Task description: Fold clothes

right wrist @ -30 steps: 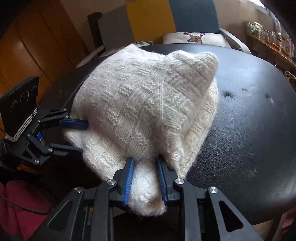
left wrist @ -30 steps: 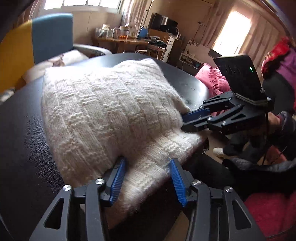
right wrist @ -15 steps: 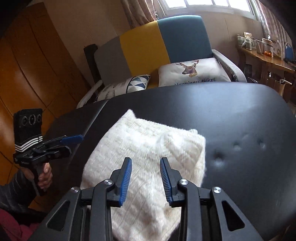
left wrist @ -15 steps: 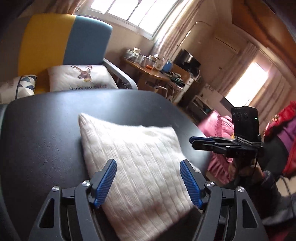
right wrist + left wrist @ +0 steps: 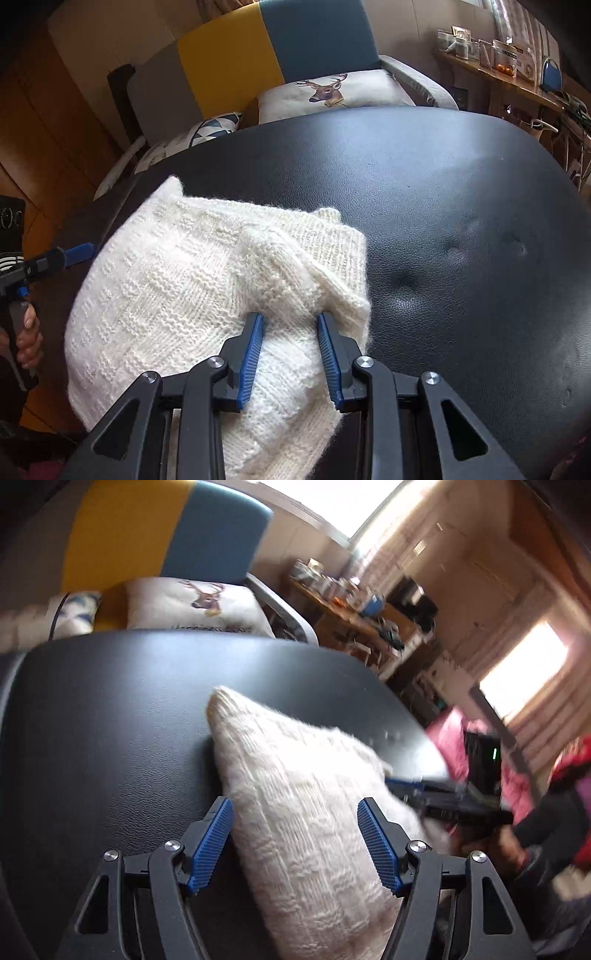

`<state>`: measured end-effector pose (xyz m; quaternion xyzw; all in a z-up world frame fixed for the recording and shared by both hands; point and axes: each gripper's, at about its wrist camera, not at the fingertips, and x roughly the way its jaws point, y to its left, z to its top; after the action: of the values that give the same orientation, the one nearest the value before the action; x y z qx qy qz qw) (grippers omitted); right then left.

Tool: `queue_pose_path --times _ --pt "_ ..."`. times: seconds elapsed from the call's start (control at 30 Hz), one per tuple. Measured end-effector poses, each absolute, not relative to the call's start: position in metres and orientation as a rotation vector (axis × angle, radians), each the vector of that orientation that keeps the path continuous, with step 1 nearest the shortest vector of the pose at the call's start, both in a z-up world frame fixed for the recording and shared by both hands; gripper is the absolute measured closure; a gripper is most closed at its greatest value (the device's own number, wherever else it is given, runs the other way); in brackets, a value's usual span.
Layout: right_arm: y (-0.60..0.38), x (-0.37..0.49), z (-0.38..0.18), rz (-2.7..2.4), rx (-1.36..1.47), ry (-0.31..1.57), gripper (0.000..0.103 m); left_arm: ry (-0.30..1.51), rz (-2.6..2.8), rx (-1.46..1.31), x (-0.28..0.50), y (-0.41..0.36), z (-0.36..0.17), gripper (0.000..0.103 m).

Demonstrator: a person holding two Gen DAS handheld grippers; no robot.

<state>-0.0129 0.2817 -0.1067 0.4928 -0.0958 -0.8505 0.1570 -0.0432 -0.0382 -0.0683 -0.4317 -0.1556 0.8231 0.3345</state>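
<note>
A cream knitted sweater [image 5: 306, 812] lies folded in a thick bundle on the black leather table [image 5: 110, 720]. My left gripper [image 5: 293, 802] is open wide, its blue pads either side of the bundle's near end. In the right wrist view the sweater [image 5: 177, 288] fills the lower left, with a ribbed flap turned up at its right edge. My right gripper [image 5: 290, 315] is open at a moderate gap, straddling a raised fold near that edge. The left gripper [image 5: 77, 253] shows at the sweater's left side, the blurred right gripper [image 5: 424, 794] at its right side.
A yellow and blue sofa [image 5: 273, 48] with a deer cushion [image 5: 332, 92] stands behind the table. Bare black leather [image 5: 461, 221] spreads right of the sweater. A cluttered wooden desk [image 5: 351, 609] and pink fabric [image 5: 450, 734] lie beyond the table's right edge. A hand [image 5: 27, 332] holds the left gripper's handle.
Half a second ago both grippers hovered above and back from the sweater; now both have come down and in to its near edge. Their finger gaps look unchanged.
</note>
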Motion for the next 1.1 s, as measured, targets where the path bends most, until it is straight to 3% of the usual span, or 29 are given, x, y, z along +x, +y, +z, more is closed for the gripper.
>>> queue_pose_path --times 0.07,0.3,0.47,0.53,0.7,0.83,0.97,1.1 --pt "0.289 -0.017 -0.095 -2.412 1.386 -0.326 0.071 -0.425 2.145 -1.050 -0.039 -0.043 -0.055 0.033" --pt "0.213 -0.069 -0.033 -2.053 1.153 -0.222 0.068 -0.102 2.104 -0.898 0.008 0.004 -0.050 0.033" --pt "0.122 -0.125 -0.081 -1.870 1.347 0.037 0.069 0.076 2.088 -0.944 0.021 0.040 -0.082 0.033" --pt "0.103 -0.140 -0.117 -1.888 1.474 0.193 0.074 0.161 2.108 -0.948 0.026 0.051 -0.093 0.029" --pt "0.092 -0.140 -0.148 -1.950 1.392 0.315 0.077 0.267 2.176 -0.919 0.033 0.069 -0.109 0.025" --pt "0.104 -0.142 -0.148 -1.939 1.394 0.232 0.077 0.226 2.183 -0.904 0.032 0.066 -0.107 0.024" --pt "0.131 -0.140 -0.131 -1.955 1.372 0.077 0.075 -0.154 2.122 -0.943 0.014 0.028 -0.089 0.024" --pt "0.179 -0.123 -0.098 -2.050 1.284 -0.111 0.066 -0.488 2.112 -1.060 -0.014 -0.024 -0.091 0.023"
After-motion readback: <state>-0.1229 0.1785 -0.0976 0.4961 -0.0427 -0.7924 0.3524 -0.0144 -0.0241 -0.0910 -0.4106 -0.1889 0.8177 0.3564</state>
